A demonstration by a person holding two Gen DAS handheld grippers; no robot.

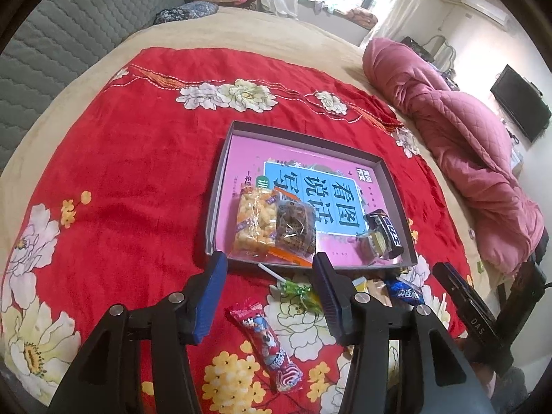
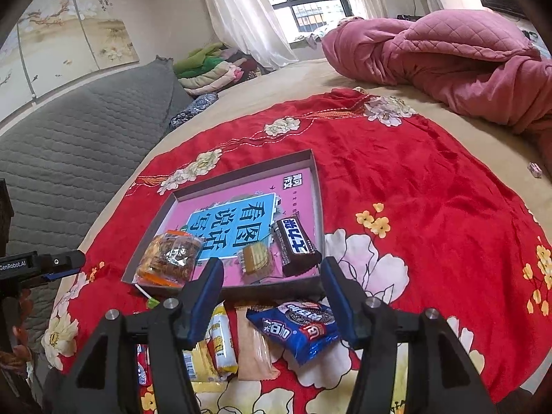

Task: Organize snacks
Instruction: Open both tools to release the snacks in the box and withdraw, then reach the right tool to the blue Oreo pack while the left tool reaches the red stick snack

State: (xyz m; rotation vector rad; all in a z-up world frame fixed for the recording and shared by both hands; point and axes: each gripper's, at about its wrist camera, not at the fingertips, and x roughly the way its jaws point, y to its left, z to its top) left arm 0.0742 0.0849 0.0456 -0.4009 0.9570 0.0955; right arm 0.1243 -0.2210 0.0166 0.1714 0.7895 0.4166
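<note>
Red floral bedspread [image 1: 138, 138] | tray [image 1: 220, 172] holds perhaps four snacks | left gripper [image 1: 269, 296] released | right gripper [image 2: 272, 296] released

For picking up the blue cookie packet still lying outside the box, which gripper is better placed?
Probably the right gripper: its open jaws hang right above the blue cookie packet. The left gripper, also open, sits over the red candy and lollipop.
</note>
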